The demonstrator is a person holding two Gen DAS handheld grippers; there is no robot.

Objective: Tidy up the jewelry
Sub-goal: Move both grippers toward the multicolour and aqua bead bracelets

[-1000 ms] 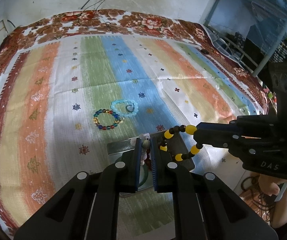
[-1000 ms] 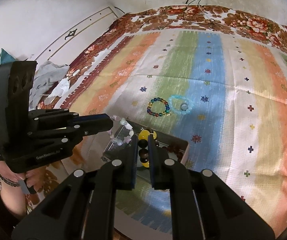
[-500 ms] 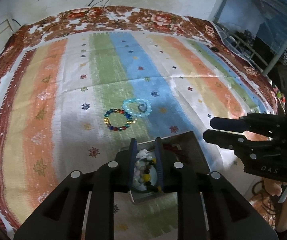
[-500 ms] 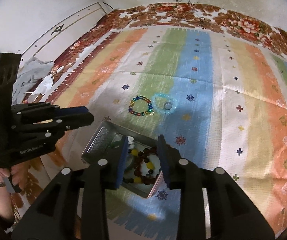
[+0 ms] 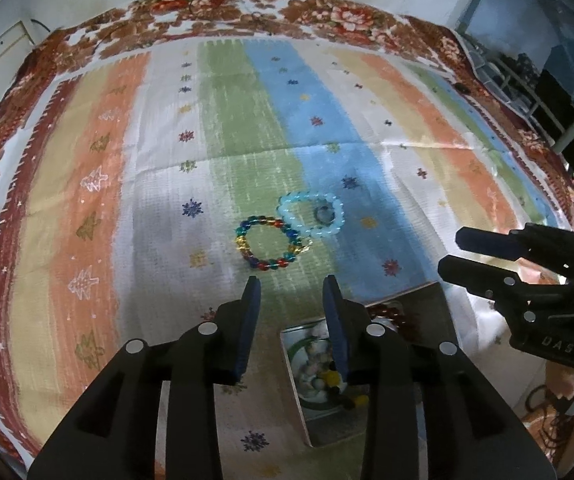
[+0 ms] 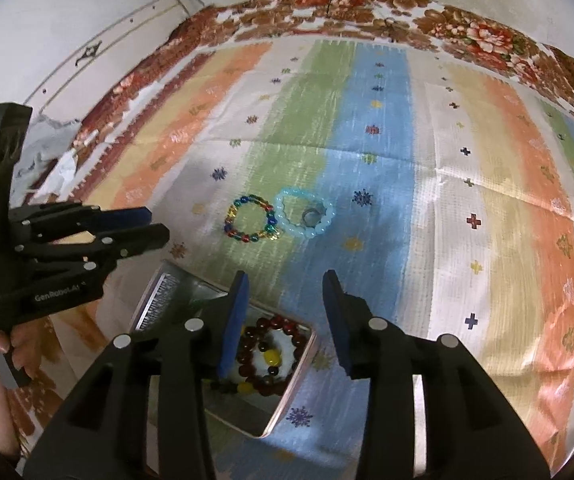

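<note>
A multicoloured bead bracelet (image 5: 269, 245) and a pale blue bead bracelet (image 5: 312, 214) with a small ring (image 5: 322, 213) inside it lie on the striped cloth; they also show in the right wrist view, the multicoloured bracelet (image 6: 250, 219), the pale blue bracelet (image 6: 304, 217) and the ring (image 6: 311, 216). A metal tin (image 6: 287, 396) holds dark red and yellow bead bracelets (image 6: 265, 354); it shows in the left wrist view (image 5: 301, 408) with pale beads inside. My left gripper (image 5: 292, 292) is open and empty just short of the multicoloured bracelet. My right gripper (image 6: 285, 286) is open and empty above the tin.
The striped cloth (image 5: 87, 168) covers a bed with a floral border. A wall is behind. Metal shelving (image 5: 527, 80) stands to the right. Crumpled cloth (image 6: 51, 152) lies off the bed's left side.
Both grippers let their bracelets drop into the tin, then opened wide and rose. The left gripper has moved left, off the tin, toward the multicoloured bracelet.
</note>
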